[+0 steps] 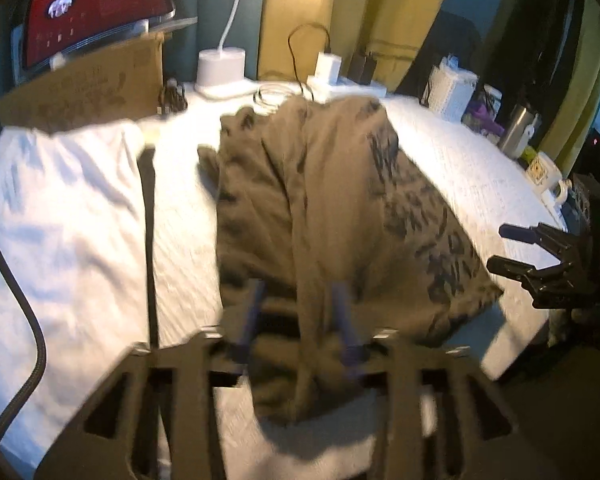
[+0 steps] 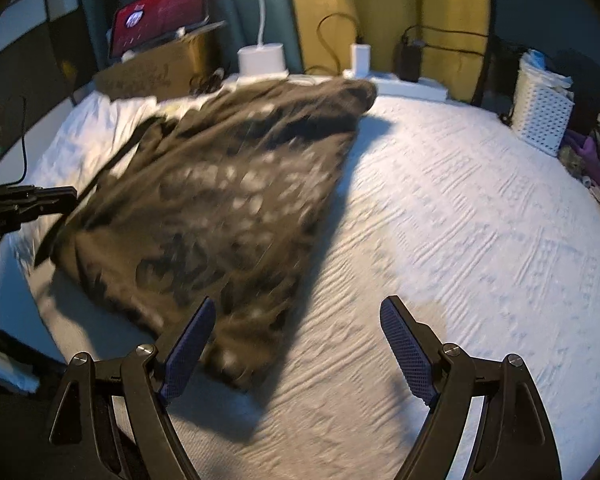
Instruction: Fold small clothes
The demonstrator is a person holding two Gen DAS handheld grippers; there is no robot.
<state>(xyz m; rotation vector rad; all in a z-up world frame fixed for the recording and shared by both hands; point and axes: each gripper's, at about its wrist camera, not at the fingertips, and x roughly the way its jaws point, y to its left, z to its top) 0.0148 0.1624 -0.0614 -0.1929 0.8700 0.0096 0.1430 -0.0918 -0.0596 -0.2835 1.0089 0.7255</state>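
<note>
An olive-brown printed garment lies on the white textured table cover, bunched toward the near edge. My left gripper has its blue-padded fingers on either side of a raised fold of the garment; motion blur hides whether they pinch it. My right gripper is open and empty just off the garment's near corner. The garment spreads across the left half of the right wrist view. The right gripper also shows open at the right edge of the left wrist view. The left gripper shows at the left edge.
A white folded cloth and a black strap lie left of the garment. A cardboard box with a red-screen tablet, lamp base, chargers, white basket, steel tumbler and mug line the edges.
</note>
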